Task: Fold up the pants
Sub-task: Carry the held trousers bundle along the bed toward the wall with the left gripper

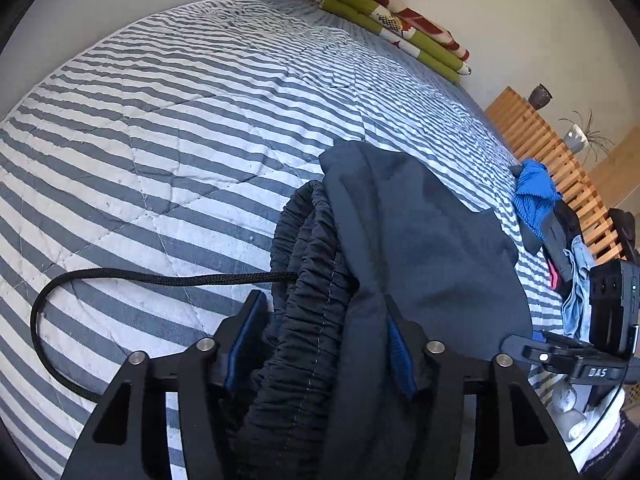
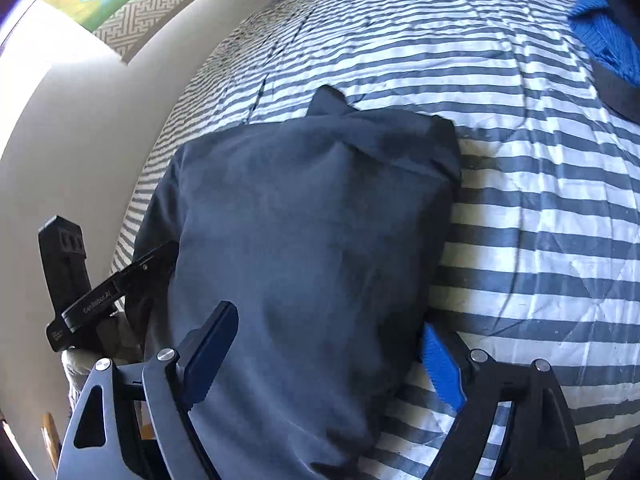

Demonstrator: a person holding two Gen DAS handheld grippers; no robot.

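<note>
Dark matte pants (image 1: 420, 240), gathered elastic waistband (image 1: 308, 280), striped quilt (image 1: 160, 140).

one pair of dark pants (image 1: 420, 240), two claws, one striped quilt (image 1: 160, 140), one blue garment (image 1: 534, 192).

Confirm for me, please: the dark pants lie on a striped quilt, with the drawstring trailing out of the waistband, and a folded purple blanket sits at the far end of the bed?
Not quite: the folded blanket is green with red and white, not purple, as the left wrist view shows. The dark pants, striped quilt and drawstring are as described.

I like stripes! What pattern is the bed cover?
Grey and white stripes on the bed cover, clearest in the left wrist view.
</note>
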